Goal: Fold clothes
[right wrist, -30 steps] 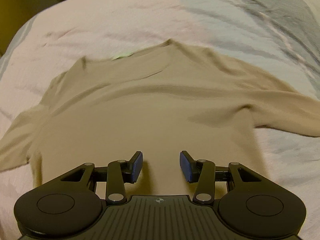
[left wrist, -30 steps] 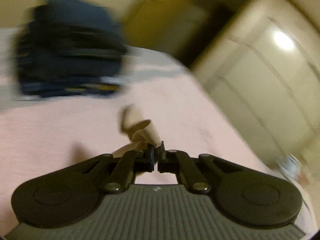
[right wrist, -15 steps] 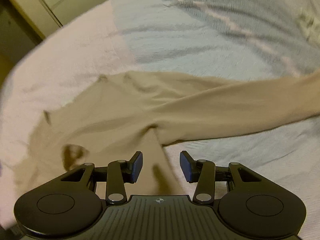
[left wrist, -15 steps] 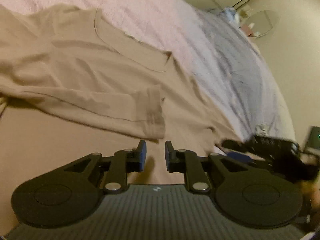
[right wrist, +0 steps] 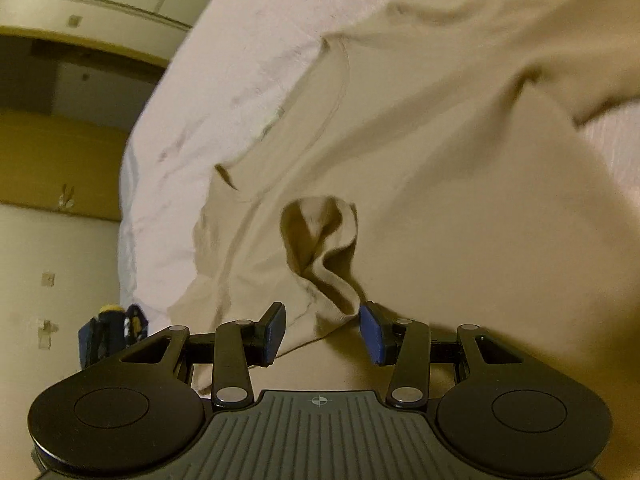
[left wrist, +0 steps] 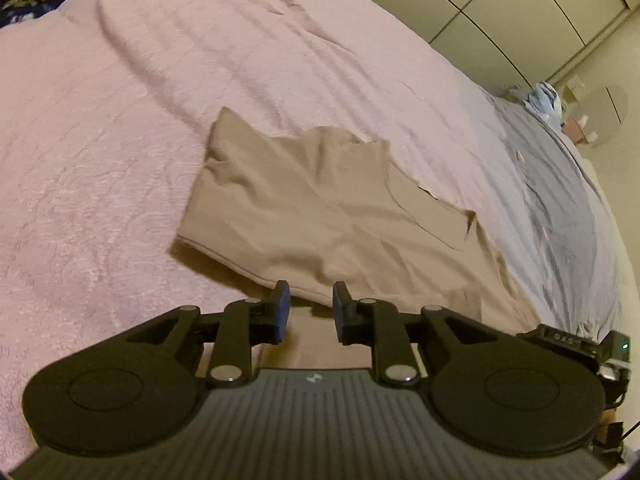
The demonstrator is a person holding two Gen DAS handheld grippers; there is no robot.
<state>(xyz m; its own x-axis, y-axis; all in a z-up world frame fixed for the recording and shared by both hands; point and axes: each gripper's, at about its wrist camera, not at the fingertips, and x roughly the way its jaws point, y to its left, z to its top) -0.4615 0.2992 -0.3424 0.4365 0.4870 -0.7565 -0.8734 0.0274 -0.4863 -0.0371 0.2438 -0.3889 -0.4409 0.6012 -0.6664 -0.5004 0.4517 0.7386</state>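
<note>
Left hand-held gripper (left wrist: 307, 307): seen in the left wrist view with jaws parted and nothing between the pads, hovering at the near edge of a folded layer.
Shirt, left wrist view: a tan long-sleeved shirt (left wrist: 320, 216) is laid on the pink bed cover (left wrist: 120, 140); one side has been turned over the body, so a straight folded edge is shown on the left, and the neckline is visible toward the right.
Right hand-held gripper (right wrist: 323, 326): seen in the right wrist view with jaws apart; a bunched sleeve cuff (right wrist: 320, 248) stands between the pads, touching or nearly touching the right one, but is not pinched.
Shirt, right wrist view: much of the frame is filled by the garment, with its collar seam at upper left.
Progress: judged early to middle; one side appears folded in, the second sleeve is judged not yet laid flat, and the lengthwise folds remain.
</note>
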